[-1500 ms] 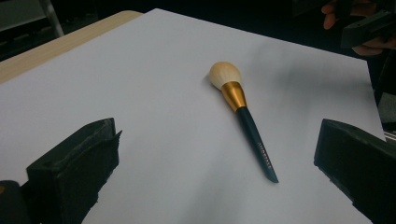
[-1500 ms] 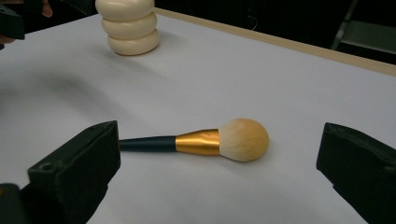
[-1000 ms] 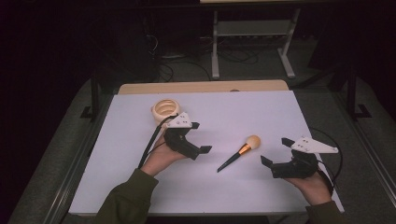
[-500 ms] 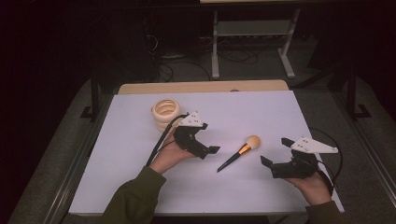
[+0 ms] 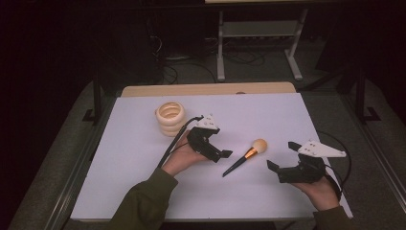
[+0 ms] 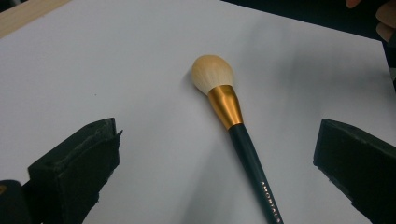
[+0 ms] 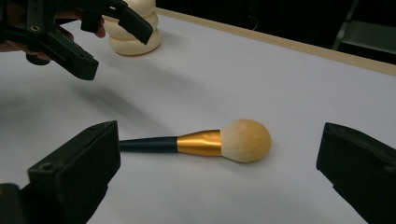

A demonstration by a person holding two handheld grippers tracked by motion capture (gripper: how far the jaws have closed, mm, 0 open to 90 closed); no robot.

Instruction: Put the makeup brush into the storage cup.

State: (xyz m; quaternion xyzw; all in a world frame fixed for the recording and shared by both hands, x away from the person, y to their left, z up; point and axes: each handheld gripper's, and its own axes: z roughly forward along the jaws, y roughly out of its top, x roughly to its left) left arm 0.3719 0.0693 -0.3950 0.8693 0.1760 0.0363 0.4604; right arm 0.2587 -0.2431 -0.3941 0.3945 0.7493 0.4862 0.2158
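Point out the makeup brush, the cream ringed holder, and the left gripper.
Dark-handled makeup brush with gold ferrule (image 6: 225, 105): left gripper view, on the ferrule.
Cream ringed holder (image 5: 170, 118): high view, on its side wall.
Left gripper (image 5: 221, 154): high view, between its open jaws.

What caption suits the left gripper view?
Open left hand-held gripper hovers over a makeup brush lying on the white table.

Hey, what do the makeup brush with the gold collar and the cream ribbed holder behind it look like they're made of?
The makeup brush: soft, pale, matte bristles, likely synthetic or natural hair; a shiny gold ferrule, probably metal; a dark, glossy handle, plastic or lacquered wood. The cream ribbed holder: smooth, matte stacked rings, possibly ceramic, plastic or silicone.
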